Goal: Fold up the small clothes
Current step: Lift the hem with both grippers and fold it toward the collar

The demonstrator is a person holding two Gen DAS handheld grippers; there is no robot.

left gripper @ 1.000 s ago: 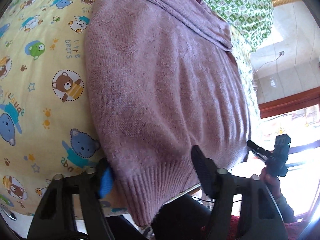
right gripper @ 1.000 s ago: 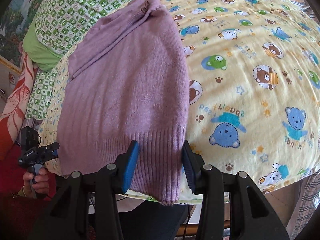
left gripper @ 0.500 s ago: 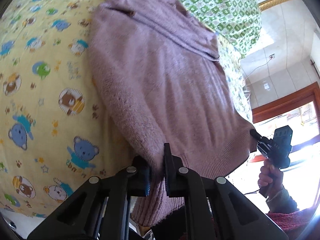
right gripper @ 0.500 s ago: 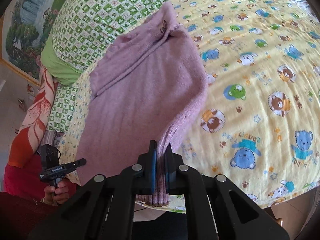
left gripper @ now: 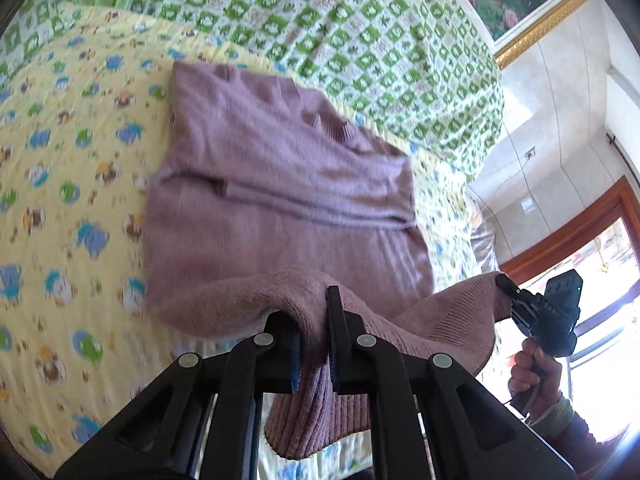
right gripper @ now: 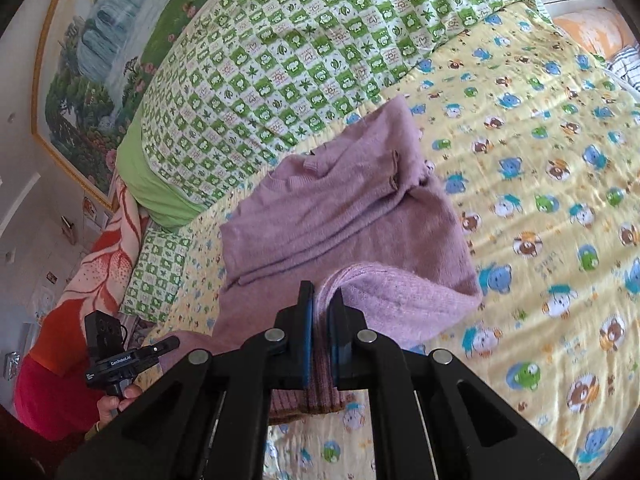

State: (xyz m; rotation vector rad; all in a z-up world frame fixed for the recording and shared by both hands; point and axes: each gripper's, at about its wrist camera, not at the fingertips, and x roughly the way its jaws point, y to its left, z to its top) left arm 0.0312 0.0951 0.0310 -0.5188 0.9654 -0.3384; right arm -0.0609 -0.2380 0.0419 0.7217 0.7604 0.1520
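Observation:
A purple knitted sweater (left gripper: 260,184) lies on the bed with its collar toward the far end and its sleeves folded across the body. My left gripper (left gripper: 314,336) is shut on the ribbed hem, which is lifted off the sheet and droops between the fingers. My right gripper (right gripper: 320,320) is shut on the hem's other corner, and the sweater (right gripper: 332,216) bulges up in a raised fold just ahead of it. Each view shows the other hand: the right gripper (left gripper: 505,282) pinches the hem at the right, and the left gripper (right gripper: 172,342) shows at the lower left.
A yellow bear-print sheet (left gripper: 60,200) covers the bed. A green checked quilt (right gripper: 280,60) is heaped beyond the collar. A framed painting (right gripper: 80,72) hangs on the wall and a red floral blanket (right gripper: 100,272) lies at the bed's left edge. A wooden window frame (left gripper: 580,220) is at the right.
Both grippers closed on the sweater's hem, then rose and moved toward the collar. The hem now hangs off the sheet and the lower body bends into a fold.

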